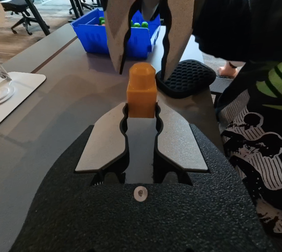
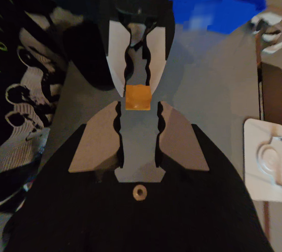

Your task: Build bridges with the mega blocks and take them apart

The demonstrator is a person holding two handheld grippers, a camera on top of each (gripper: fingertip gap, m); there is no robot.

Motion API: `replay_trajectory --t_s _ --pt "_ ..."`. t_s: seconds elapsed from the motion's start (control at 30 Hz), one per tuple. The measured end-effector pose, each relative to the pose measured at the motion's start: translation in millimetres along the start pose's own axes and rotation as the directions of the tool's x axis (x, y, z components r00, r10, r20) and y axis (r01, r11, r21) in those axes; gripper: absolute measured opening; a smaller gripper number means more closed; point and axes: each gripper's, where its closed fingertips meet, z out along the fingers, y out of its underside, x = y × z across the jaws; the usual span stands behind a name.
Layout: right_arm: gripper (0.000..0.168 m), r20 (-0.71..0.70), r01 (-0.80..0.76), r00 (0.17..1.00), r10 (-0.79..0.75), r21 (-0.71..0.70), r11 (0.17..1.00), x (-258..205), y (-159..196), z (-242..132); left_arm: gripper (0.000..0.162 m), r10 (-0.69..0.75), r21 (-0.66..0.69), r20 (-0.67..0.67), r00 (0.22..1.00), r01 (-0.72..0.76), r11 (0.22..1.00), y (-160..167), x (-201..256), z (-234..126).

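While the left hand-held gripper [image 1: 141, 109] has its fingertips clamped on the lower sides of an orange block [image 1: 141, 98], the block stands upright with its single stud on top, above the grey counter [image 1: 64, 85]; whether its base touches the counter cannot be told. The right hand-held gripper [image 1: 142, 75] comes down from above with its fingers spread apart, one tip on each side of the stud and touching nothing. In the right wrist view the block [image 2: 137, 97] shows from above, pinched by the left gripper's tips [image 2: 137, 91], while the right gripper's own tips [image 2: 138, 104] stand apart on either side of its near edge.

A blue bin [image 1: 116, 37] with green blocks [image 1: 139, 24] inside sits toward the counter's far edge. A black honeycomb-patterned pad [image 1: 187, 78] lies just right of the block, near the counter's right edge. A pale flat stand base [image 1: 22, 88] rests at the left edge. A person in a black printed shirt [image 1: 251, 145] is on the right.
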Motion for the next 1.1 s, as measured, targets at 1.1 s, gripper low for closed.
replay_trajectory --t_s 1.1 --pt "0.034 0.054 -0.062 0.993 0.104 -0.509 0.859 1 113 79 0.058 0.022 0.099 0.167 0.986 -0.039 0.994 55 -35 -13"
